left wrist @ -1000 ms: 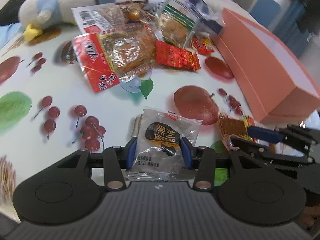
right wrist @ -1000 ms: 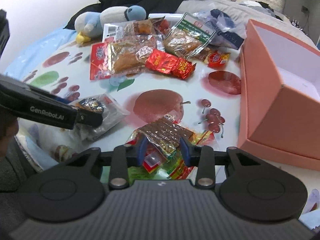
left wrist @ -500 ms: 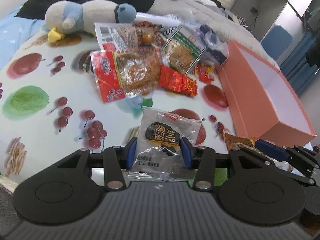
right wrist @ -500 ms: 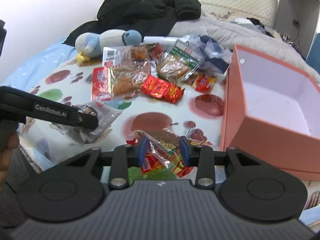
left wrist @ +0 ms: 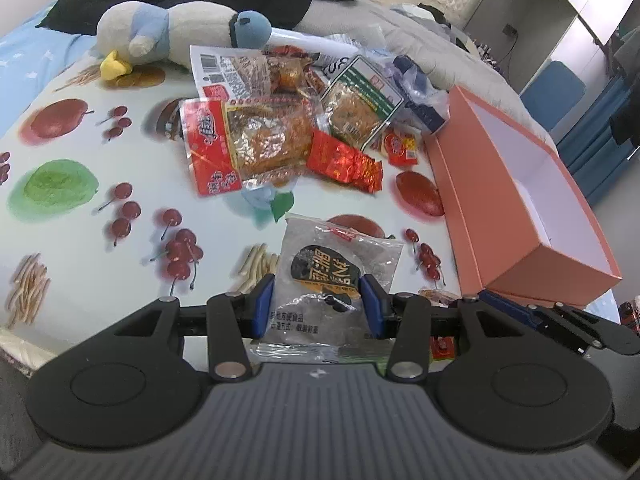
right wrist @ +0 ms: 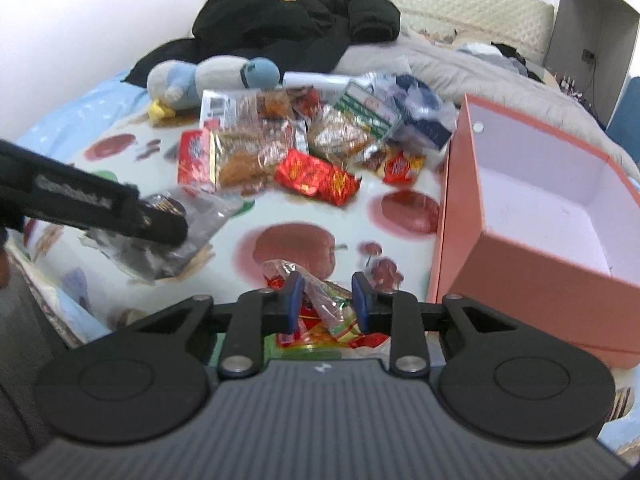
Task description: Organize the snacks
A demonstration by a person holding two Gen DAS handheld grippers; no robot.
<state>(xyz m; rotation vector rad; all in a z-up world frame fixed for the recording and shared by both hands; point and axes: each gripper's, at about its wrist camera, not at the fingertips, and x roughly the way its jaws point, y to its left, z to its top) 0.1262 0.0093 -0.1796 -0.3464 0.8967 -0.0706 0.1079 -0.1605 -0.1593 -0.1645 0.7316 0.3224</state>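
My left gripper point(left wrist: 318, 304) is shut on a grey clear snack packet with a black and gold label point(left wrist: 334, 270), lifted off the fruit-print cloth point(left wrist: 132, 168). In the right wrist view that same packet point(right wrist: 160, 240) hangs from the left gripper's black finger point(right wrist: 100, 208) at the left. My right gripper point(right wrist: 324, 300) holds a crinkly clear and red wrapper packet point(right wrist: 320, 300); its jaws are closing on it and the pads press its sides. An open pink box point(right wrist: 540, 216) with a white inside stands to the right; in the left wrist view the pink box point(left wrist: 520, 208) is also at the right.
A pile of snack packets point(left wrist: 280, 128) lies at the back of the cloth, with a red foil pack point(left wrist: 344, 162) at its front. A plush toy point(left wrist: 180, 36) and black clothing point(right wrist: 296, 28) lie behind it. Grey bedding point(right wrist: 460, 64) sits beyond the box.
Both grippers have risen with their packets, so more of the bed and box shows. The right jaws have narrowed on the wrapper.
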